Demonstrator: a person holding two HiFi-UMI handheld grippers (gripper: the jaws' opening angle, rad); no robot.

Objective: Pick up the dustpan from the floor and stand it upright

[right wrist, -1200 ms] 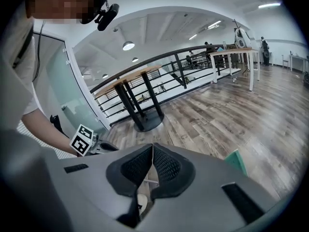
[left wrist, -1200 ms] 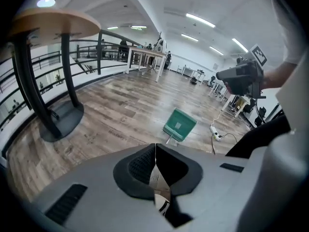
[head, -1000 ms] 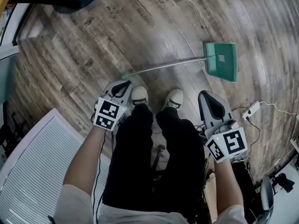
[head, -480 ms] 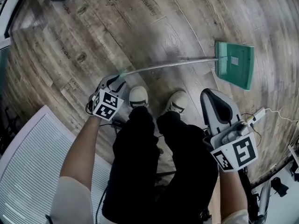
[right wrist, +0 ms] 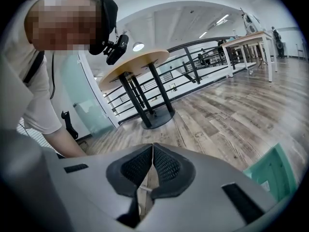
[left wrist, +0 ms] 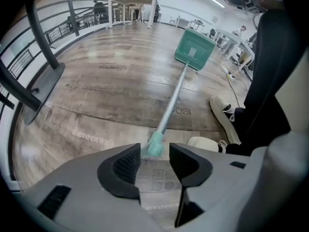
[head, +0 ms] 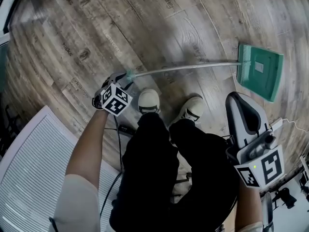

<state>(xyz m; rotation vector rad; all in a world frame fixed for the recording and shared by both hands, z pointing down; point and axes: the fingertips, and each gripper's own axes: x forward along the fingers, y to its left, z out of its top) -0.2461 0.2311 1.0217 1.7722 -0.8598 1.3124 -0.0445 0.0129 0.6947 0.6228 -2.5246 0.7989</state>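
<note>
The dustpan lies flat on the wooden floor. Its green pan point(head: 260, 71) is at the right, and its long silver handle point(head: 188, 67) runs left to a green end cap point(head: 129, 74). My left gripper point(head: 124, 79) points steeply down at that cap, close to the floor. In the left gripper view the cap point(left wrist: 156, 144) sits at the mouth of the left gripper point(left wrist: 154, 154), whose jaws are opening with the pads apart from it; the pan point(left wrist: 194, 50) lies far along the handle. My right gripper point(head: 241, 103) hangs shut and empty near the pan, pads together point(right wrist: 153, 151), a pan corner point(right wrist: 273, 175) in view.
My two white shoes point(head: 148, 100) point(head: 193, 111) stand just behind the handle. A white slatted panel point(head: 29, 168) fills the lower left. A power strip with cable point(head: 276, 124) lies at the right. A round table on a black base point(right wrist: 154, 115) and a railing stand farther off.
My left gripper has dropped toward the floor and reached the handle's green end, and its jaws have gone from closed to apart. The right gripper has sunk a little, still closed.
</note>
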